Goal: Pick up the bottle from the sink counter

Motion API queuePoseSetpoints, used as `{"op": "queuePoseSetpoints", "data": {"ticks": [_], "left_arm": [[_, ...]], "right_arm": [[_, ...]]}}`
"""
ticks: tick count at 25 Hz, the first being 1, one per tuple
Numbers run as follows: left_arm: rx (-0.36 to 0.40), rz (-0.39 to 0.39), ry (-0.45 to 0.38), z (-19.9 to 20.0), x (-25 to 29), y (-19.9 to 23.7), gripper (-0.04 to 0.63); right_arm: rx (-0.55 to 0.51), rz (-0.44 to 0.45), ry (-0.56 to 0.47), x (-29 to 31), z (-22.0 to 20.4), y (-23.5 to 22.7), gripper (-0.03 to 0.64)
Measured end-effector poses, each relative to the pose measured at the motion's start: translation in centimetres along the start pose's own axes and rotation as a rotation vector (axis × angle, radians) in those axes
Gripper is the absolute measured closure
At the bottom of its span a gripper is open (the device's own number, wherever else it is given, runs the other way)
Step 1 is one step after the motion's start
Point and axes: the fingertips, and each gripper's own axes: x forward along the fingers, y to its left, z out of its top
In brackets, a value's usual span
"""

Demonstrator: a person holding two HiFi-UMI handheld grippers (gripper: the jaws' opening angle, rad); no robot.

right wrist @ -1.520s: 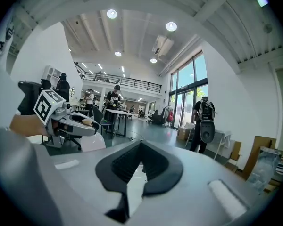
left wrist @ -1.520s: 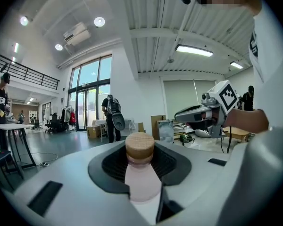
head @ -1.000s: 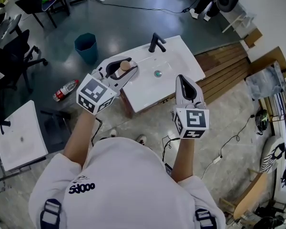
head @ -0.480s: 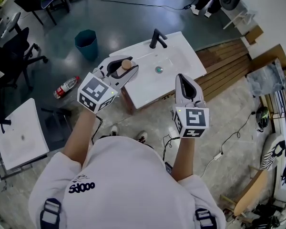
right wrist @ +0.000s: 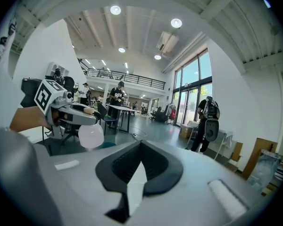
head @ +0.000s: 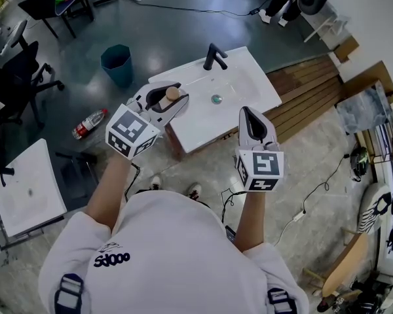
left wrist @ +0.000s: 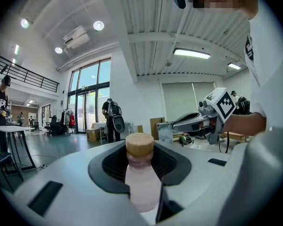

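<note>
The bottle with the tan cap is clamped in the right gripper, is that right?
Not quite. The bottle with the tan cap is clamped in the left gripper, not the right. The left gripper view shows it pinched between those jaws, while the right gripper has its jaws together with nothing in them.

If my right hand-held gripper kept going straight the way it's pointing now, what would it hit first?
Nothing close, it seems. The right hand-held gripper points out over the sink counter into open room; the left hand-held gripper and its bottle sit off to its left. Depth is hard to judge.
</note>
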Motion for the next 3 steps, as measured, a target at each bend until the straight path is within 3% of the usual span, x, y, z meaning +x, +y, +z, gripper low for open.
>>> {"op": "queuePoseSetpoints", "data": {"ticks": [3], "left_arm": [[0.004, -0.005, 0.001, 0.13, 0.23, -0.02, 0.469]], "right_arm": [[-0.003, 0.000, 0.000, 0.13, 0.03, -0.04, 0.607]]}}
